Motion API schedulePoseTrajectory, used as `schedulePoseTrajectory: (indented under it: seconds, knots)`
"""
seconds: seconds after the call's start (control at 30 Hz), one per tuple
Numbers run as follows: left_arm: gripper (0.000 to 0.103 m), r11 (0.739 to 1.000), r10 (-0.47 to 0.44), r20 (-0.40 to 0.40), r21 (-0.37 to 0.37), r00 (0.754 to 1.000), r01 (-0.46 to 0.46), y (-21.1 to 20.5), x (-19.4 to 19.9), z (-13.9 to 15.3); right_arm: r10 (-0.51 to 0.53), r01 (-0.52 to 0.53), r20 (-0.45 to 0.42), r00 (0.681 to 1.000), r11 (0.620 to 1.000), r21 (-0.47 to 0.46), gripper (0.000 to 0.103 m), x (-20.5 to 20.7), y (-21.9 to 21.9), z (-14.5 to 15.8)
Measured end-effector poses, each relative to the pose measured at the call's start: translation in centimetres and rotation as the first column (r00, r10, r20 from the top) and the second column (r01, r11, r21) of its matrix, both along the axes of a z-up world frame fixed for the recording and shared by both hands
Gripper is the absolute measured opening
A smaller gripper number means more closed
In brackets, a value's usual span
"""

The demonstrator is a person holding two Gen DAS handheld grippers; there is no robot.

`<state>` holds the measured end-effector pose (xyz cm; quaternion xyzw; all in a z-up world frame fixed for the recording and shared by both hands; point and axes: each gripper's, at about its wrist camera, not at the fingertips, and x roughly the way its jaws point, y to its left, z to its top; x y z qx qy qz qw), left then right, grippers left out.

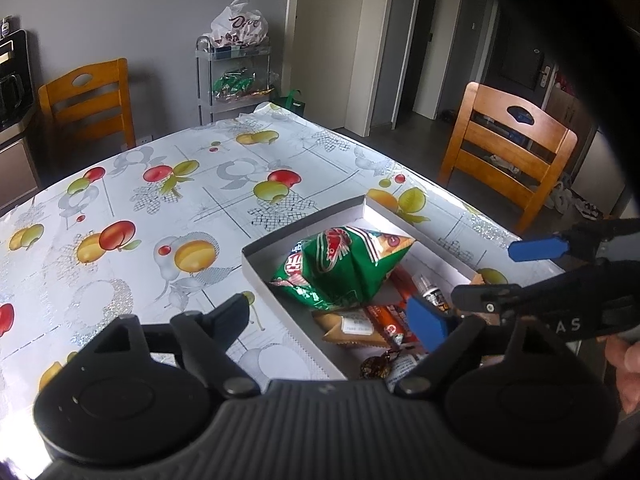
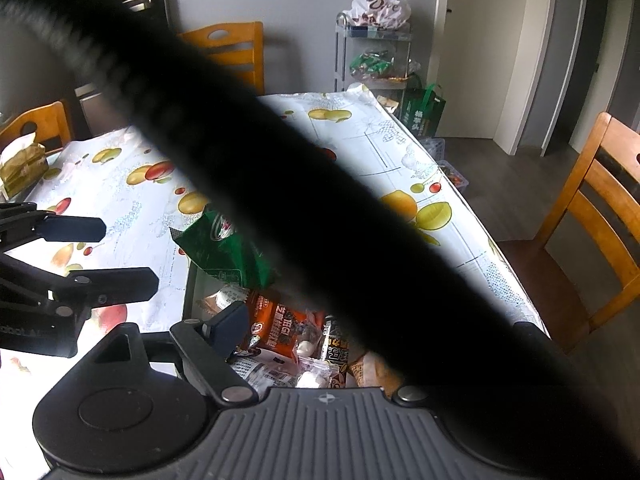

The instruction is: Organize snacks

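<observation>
A shallow white box (image 1: 304, 228) sits on the fruit-print tablecloth (image 1: 140, 200). In it lie a green snack bag (image 1: 340, 268), a tan wafer packet (image 1: 354, 328), orange sausage sticks (image 1: 396, 316) and small packets. My left gripper (image 1: 332, 316) is open and empty over the box's near corner. My right gripper (image 1: 476, 280) is open, with blue pads, above the box's right side. In the right wrist view the green bag (image 2: 224, 248) and an orange packet (image 2: 276, 320) show; a black cable (image 2: 320, 200) hides the right finger.
Wooden chairs stand behind the table (image 1: 92, 100) and at its right (image 1: 508, 152). A wire rack (image 1: 234, 76) with bags is by the wall. A tissue pack (image 2: 22, 164) lies at the table's far left edge.
</observation>
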<state>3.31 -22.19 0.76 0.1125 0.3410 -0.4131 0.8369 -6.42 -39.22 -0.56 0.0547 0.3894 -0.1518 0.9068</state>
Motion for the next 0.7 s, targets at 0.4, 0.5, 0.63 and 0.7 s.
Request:
schedulePoseTrajectory:
  seconds: [0.4,0.5,0.63,0.7]
  knots:
    - [0.091,1.0,0.012,0.041,0.011,0.999,-0.013,0.8,-0.4,1.0,0.018,-0.018,0.015,1.0,1.0,-0.006,0.085,-0.5,0.5,1.0]
    - [0.091,1.0,0.016,0.04,0.001,0.999,-0.016,1.0,-0.3,1.1,0.024,-0.024,0.012,1.0,1.0,-0.009,0.086,-0.7,0.6,1.1]
    - [0.092,1.0,0.018,0.04,0.001,0.999,-0.018,1.0,-0.2,1.1,0.019,-0.019,0.011,1.0,1.0,-0.009,0.086,-0.9,0.5,1.1]
    - [0.093,1.0,0.015,0.042,-0.001,0.999,-0.015,1.1,-0.2,1.1,0.016,-0.016,0.01,1.0,1.0,-0.007,0.086,-0.9,0.5,1.1]
